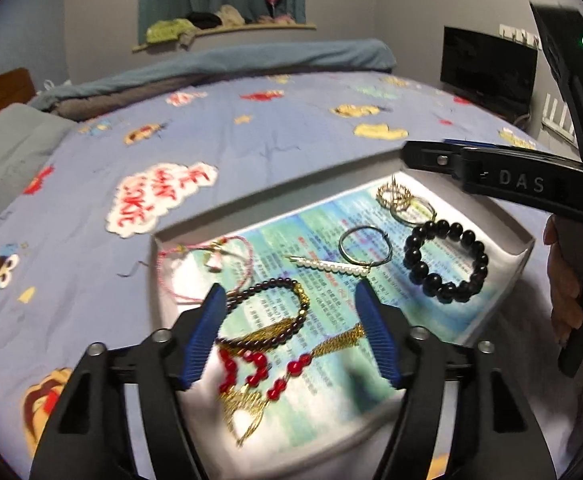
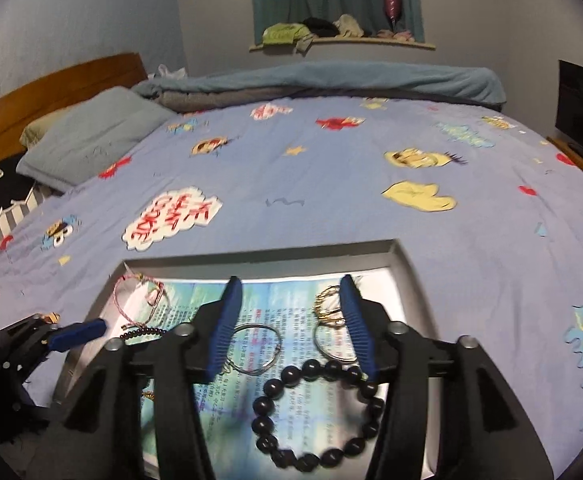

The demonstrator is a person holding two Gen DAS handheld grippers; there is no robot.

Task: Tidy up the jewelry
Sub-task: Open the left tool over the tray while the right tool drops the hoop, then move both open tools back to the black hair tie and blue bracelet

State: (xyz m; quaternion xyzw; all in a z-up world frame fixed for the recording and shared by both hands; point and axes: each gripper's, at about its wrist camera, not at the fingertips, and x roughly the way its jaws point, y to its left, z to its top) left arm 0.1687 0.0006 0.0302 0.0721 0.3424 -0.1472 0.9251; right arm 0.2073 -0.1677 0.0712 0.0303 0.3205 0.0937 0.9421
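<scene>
Left wrist: left gripper (image 1: pixel 291 300) open over tray (image 1: pixel 525 246).

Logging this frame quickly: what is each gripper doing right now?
Left gripper: open, holding nothing, above the dark bead bracelet.
Right gripper: open, holding nothing, above the tray.

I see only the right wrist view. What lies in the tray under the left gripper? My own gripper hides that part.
Observer: A red-bead necklace with a gold chain lies in the tray, below the left gripper.
Operator: Do its jaws hold the necklace?
Observer: No, the jaws stand open above it and grip nothing.
Operator: Is anything else hidden from me?
Observer: Yes, a white pearl pin lies beside the silver hoop.
</scene>
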